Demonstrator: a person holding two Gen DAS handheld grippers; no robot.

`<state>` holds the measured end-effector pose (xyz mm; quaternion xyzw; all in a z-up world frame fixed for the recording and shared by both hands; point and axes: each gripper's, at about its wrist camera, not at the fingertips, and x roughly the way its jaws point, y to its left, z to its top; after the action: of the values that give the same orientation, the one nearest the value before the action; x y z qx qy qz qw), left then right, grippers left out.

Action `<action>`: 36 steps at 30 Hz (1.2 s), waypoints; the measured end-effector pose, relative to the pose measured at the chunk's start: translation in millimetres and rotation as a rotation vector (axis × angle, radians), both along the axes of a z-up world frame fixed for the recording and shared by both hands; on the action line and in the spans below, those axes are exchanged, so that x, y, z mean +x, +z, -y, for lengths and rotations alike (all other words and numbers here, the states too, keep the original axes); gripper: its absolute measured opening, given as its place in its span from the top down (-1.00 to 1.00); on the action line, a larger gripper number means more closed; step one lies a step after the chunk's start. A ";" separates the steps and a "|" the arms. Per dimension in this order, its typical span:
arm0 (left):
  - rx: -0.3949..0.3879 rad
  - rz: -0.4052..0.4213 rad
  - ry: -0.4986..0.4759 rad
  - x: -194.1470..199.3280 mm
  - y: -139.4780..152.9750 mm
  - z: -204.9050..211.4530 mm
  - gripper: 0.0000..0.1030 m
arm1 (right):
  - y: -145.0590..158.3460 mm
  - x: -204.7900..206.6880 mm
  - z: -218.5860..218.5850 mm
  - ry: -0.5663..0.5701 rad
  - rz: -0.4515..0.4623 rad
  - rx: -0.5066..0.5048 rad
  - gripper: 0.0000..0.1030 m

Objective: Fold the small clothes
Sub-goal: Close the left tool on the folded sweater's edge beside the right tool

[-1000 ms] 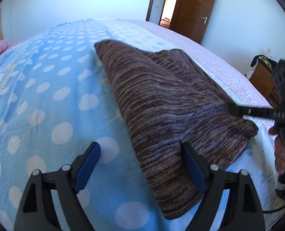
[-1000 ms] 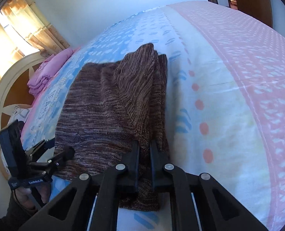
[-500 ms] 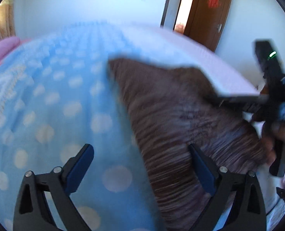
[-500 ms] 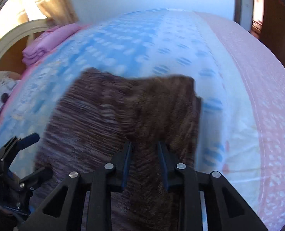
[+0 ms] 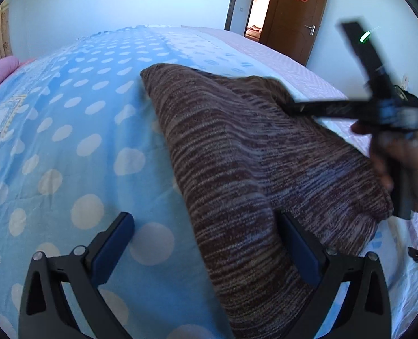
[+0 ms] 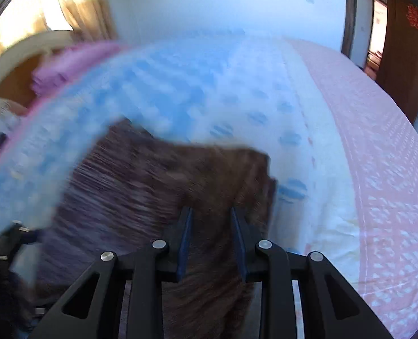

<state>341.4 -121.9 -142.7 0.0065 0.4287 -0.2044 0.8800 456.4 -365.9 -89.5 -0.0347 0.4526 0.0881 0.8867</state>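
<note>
A brown striped knit garment (image 5: pixel 237 147) lies folded on the bed; in the blurred right wrist view it (image 6: pixel 141 192) fills the lower middle. My left gripper (image 5: pixel 203 217) is open wide and low over the garment's near corner, with its right finger (image 5: pixel 293 240) above the knit and its left finger (image 5: pixel 115 237) above the bedspread. In that same view my right gripper (image 5: pixel 289 106) reaches in from the right, held by a hand (image 5: pixel 401 163), with its tips at the garment's far edge. Its jaws (image 6: pixel 211 212) stand a little apart over the knit and are not pinching it.
The bedspread (image 5: pixel 81 141) is blue with white dots; farther right it turns white and pink (image 6: pixel 378 141). Pink pillows (image 6: pixel 67 65) and a cream headboard (image 6: pixel 19 53) lie at the bed's head. A brown door (image 5: pixel 296 14) stands beyond the bed.
My right gripper's jaws have parted and let go of the fold they pinched. That gripper has swung across the garment and rolled. My left gripper's jaws have widened a little.
</note>
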 end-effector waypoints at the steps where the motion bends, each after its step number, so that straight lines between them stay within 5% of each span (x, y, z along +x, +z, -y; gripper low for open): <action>1: -0.010 -0.005 0.000 -0.1 -0.4 -1.9 -1.00 | 1.4 0.9 7.8 -0.009 0.009 0.039 0.47; 4: -0.031 -0.011 0.001 -2.4 -1.3 -5.0 -1.00 | 1.2 -4.3 23.1 -0.044 0.015 0.006 0.47; 8: -0.072 -0.010 -0.001 -3.3 -0.3 -8.5 -1.00 | 5.2 -13.1 47.8 -0.046 0.014 0.136 0.44; 13: -0.161 -0.027 0.000 -0.7 0.1 -19.3 -1.00 | 3.8 -4.6 63.5 -0.049 0.017 0.352 -0.01; 29: -0.051 0.011 -0.052 -7.6 2.4 1.8 -0.49 | -26.2 27.1 69.1 -0.071 -0.002 0.539 0.09; 36: -0.029 0.033 -0.103 -14.7 6.1 11.8 -0.09 | -25.9 23.9 63.8 -0.031 0.022 0.534 0.44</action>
<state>326.7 -133.7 -136.6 0.0191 0.4102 -0.2556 0.8752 480.2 -429.8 -115.3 0.2065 0.4042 0.1907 0.8704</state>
